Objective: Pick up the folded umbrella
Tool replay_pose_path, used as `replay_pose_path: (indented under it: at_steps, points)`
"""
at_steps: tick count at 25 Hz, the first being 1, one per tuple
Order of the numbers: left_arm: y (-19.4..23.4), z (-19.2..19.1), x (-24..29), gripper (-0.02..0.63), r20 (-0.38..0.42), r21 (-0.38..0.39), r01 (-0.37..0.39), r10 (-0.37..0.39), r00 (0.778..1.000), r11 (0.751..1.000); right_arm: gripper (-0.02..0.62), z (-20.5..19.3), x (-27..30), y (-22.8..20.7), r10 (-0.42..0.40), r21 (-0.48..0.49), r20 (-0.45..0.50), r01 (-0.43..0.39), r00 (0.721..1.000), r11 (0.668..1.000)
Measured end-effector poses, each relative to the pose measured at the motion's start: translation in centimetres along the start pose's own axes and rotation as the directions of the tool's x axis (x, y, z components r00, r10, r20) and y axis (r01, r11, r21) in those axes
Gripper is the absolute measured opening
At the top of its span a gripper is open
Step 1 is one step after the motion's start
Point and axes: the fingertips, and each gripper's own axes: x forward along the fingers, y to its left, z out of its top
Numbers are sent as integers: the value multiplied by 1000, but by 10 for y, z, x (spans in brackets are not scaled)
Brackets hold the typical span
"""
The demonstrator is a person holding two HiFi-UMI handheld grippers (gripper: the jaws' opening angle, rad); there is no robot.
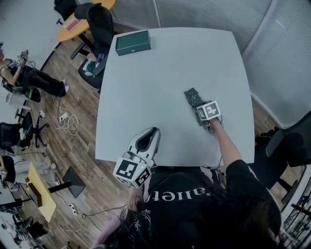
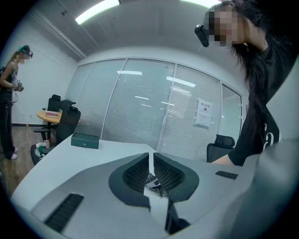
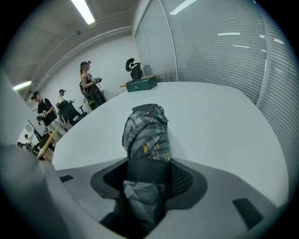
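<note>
White table (image 1: 160,73) mostly bare; a dark green box (image 1: 132,43) sits at its far left corner, well apart from everything else, also seen in the left gripper view (image 2: 85,140) and far off in the right gripper view (image 3: 142,85). Black office chair (image 1: 99,24) pushed against the table's far left edge, with a round orange table (image 1: 73,26) behind it. Wood floor on the left has loose cables (image 1: 68,121), and a seated person (image 1: 29,78) is further left. Another dark chair (image 1: 291,141) is off the table's right side, and glass walls with blinds (image 1: 214,12) run along the far and right sides. Nothing on the tabletop lies between either gripper and the folded umbrella (image 1: 193,97). The umbrella, in a grey plaid sleeve, lies flat on the table at the right, towards the near edge, its free end pointing far-left. The right gripper (image 1: 200,111) comes in from the near side, tilted down over the umbrella's near end. In its own view the jaws are fairly wide, and the umbrella (image 3: 145,133) fills the gap, its black strap band spanning pad to pad, so the pads look closed on it while it rests on the table. The left gripper (image 1: 151,132) hangs at the near edge of the table, left of the umbrella and well apart from it. Its jaws are nearly together with only a thin slit (image 2: 151,163), holding nothing and touching nothing.
</note>
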Motion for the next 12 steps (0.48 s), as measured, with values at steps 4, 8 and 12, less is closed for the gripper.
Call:
replay_pose_path:
  at_steps: [4, 8, 12]
  points:
    - [-1, 0, -1, 46, 3, 5, 10, -10, 1000, 1000, 236, 12, -21, 8, 25, 80, 79, -31, 997, 996]
    - [-3, 1, -6, 46, 7, 11, 24, -24, 1000, 1000, 236, 24, -53, 27, 58, 136, 184, -84, 981, 987]
    - [0, 3, -6, 46, 11, 15, 40, -40, 999, 999, 236, 36, -80, 54, 102, 144, 261, -144, 960, 979]
